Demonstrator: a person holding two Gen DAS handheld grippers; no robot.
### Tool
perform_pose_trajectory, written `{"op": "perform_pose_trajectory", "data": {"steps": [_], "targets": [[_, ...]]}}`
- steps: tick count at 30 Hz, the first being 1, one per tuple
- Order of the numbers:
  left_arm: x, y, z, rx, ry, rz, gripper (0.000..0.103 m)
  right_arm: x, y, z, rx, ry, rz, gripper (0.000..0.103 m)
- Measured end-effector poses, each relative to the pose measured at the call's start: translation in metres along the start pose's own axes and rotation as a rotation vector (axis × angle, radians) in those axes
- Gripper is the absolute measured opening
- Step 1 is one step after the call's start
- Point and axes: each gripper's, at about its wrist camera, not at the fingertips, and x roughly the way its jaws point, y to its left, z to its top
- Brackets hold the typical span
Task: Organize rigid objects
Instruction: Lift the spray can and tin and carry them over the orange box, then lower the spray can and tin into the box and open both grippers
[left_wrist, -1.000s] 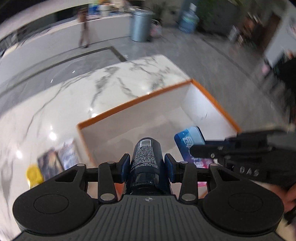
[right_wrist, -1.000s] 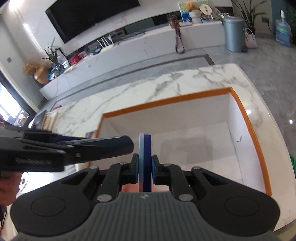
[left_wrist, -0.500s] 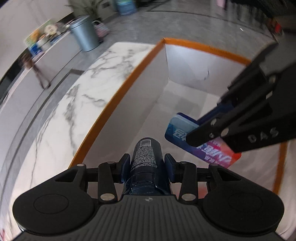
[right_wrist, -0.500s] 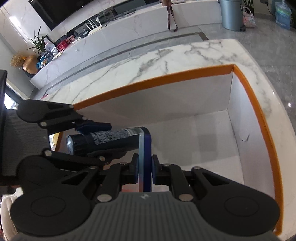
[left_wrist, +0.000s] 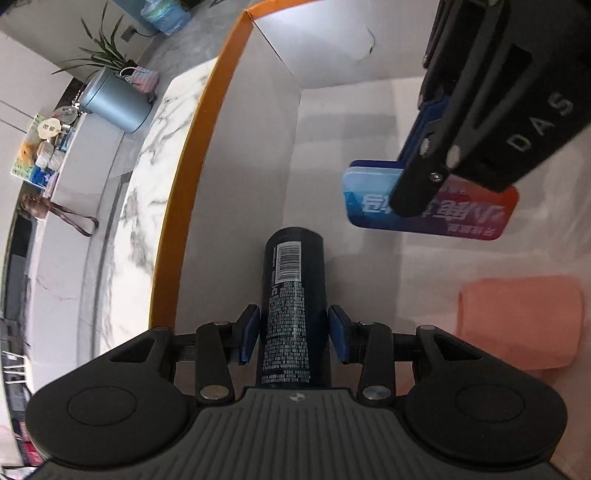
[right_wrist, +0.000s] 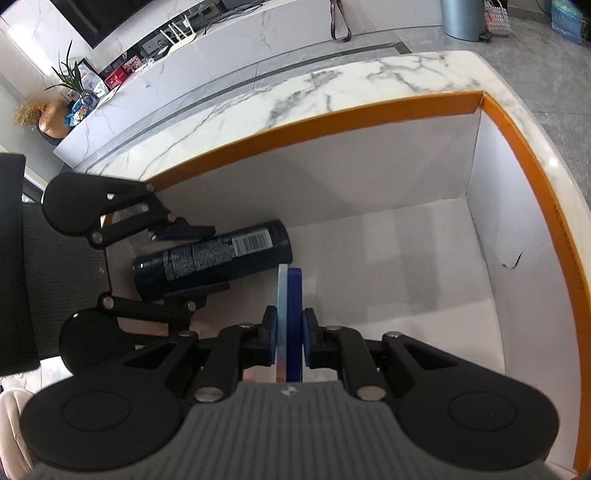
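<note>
Release is under way on the left: the left gripper, which a second ago clamped the dark blue cylindrical spray can above the white cardboard box with the orange rim, now sits low inside it with its jaws opening, a sliver of gap on either side of the can lying between them. That suggests the can is being set down along the box's left wall, one item nearly stowed. Beside it the right gripper has also dropped into the box and stays clamped narrowly on the flat blue rectangular tin with a printed lid, held on edge and not yet placed. Whether the can fully rests on the box floor is hard to tell, its base hidden behind the gripper body. A salmon-pink folded item at the box's right is blurred, its nature unclear.
</note>
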Motion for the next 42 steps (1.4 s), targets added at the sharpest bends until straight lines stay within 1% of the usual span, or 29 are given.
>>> {"op": "perform_pose_trajectory", "data": {"steps": [1,4,6,12,15,17,24,27,32,36,40,41,42], "targets": [[0.001,-0.002,0.001,0.017,0.006,0.019,0.051,0.001,0.000,0.000,-0.001,0.006,-0.005,0.014],[0.003,-0.009,0.001,0.073,0.031,0.054,0.053,0.002,0.000,-0.001,0.000,0.017,-0.013,0.014],[0.006,-0.010,-0.001,0.085,0.044,0.066,0.057,0.001,0.000,-0.002,0.001,0.020,-0.017,0.014],[0.002,-0.002,-0.016,0.035,0.052,0.084,0.057,0.003,0.002,-0.006,0.011,0.033,-0.029,0.014],[0.005,-0.003,-0.017,0.024,0.066,0.093,0.057,0.005,0.004,-0.006,0.012,0.039,-0.024,0.014],[0.010,-0.004,-0.017,0.007,0.086,0.101,0.054,0.006,0.006,-0.005,0.008,0.041,-0.018,0.014],[0.006,0.004,-0.020,-0.075,0.082,0.090,0.053,0.008,0.012,-0.007,-0.035,0.056,-0.023,0.014],[-0.008,0.010,-0.024,-0.153,0.039,0.064,0.054,0.008,0.015,-0.006,-0.070,0.066,-0.028,0.014],[-0.043,0.030,-0.035,-0.390,-0.048,-0.036,0.055,0.012,0.032,0.004,-0.195,0.087,-0.020,0.013],[-0.069,0.042,-0.046,-0.521,-0.079,-0.045,0.055,0.018,0.050,0.010,-0.322,0.114,-0.013,0.013],[-0.105,0.044,-0.065,-0.671,-0.157,-0.051,0.055,0.028,0.069,0.014,-0.470,0.150,-0.004,0.013],[-0.109,0.046,-0.071,-0.718,-0.167,-0.060,0.055,0.032,0.074,0.015,-0.516,0.160,-0.001,0.013],[-0.105,0.059,-0.073,-0.768,-0.166,-0.069,0.055,0.034,0.079,0.015,-0.557,0.169,0.002,0.013]]}}
